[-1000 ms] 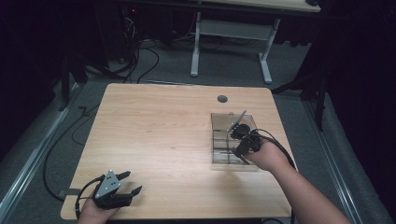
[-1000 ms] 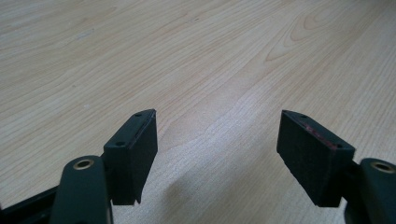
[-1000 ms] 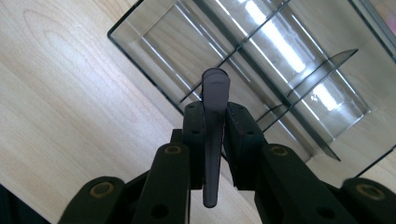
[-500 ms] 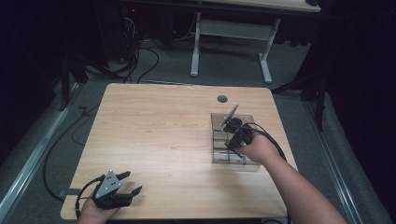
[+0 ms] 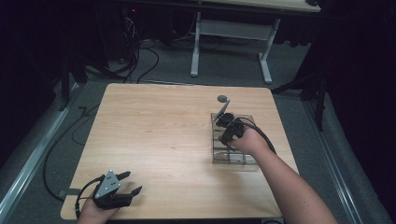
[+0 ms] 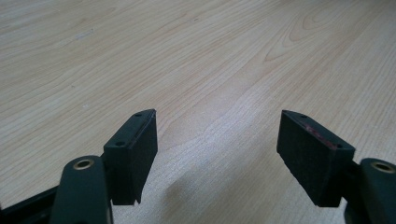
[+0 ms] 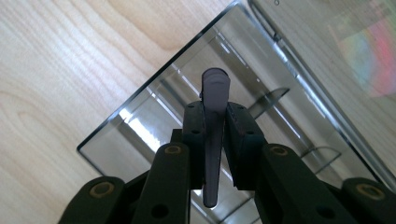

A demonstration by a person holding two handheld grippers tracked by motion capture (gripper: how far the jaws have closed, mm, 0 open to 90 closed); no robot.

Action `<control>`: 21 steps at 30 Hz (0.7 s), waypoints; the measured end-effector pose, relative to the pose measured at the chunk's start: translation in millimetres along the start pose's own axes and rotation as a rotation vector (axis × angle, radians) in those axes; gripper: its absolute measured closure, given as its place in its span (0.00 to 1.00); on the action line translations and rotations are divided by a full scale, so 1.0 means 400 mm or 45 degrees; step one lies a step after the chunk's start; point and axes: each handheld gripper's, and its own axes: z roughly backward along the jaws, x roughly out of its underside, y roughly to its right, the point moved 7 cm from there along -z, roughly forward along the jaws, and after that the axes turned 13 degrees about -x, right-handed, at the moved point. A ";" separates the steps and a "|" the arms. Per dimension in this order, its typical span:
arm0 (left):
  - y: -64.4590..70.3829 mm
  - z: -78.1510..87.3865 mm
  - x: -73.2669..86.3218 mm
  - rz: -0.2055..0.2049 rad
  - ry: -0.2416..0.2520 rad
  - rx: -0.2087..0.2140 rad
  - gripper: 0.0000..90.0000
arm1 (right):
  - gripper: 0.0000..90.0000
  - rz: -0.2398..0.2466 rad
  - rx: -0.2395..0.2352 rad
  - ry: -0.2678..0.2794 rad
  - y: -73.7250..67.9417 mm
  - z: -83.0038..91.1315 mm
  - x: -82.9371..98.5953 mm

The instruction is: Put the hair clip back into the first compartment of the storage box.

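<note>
At the near left corner of the table (image 5: 154, 135), the left gripper (image 5: 132, 183) rests low over bare wood, its jaws spread wide with nothing between them; the left gripper view shows the wood grain through the gap. Well apart, toward the right side, a clear divided box (image 5: 233, 156) sits on the table, with a small dark round hole (image 5: 222, 98) in the tabletop just beyond it. The right gripper (image 5: 223, 117) hangs over the box's far end, jaws pinched tight on a thin grey strip (image 7: 212, 121) that sticks up and out past the tips, above a compartment.
</note>
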 end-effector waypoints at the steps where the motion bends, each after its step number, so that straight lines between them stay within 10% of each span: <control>1: 0.000 0.000 0.000 0.000 0.001 0.000 0.33 | 0.88 0.005 -0.004 0.006 0.004 -0.004 -0.005; 6: -0.001 0.001 0.000 -0.001 0.000 0.002 0.33 | 0.88 0.033 0.004 -0.005 0.021 -0.019 -0.021; 7: -0.001 0.001 0.000 -0.001 0.001 0.002 0.32 | 0.88 -0.069 -0.002 -0.011 0.008 -0.020 -0.018; 21: -0.002 0.002 0.000 0.008 0.007 0.001 0.32 | 0.88 -0.015 -0.001 -0.035 0.028 -0.054 -0.049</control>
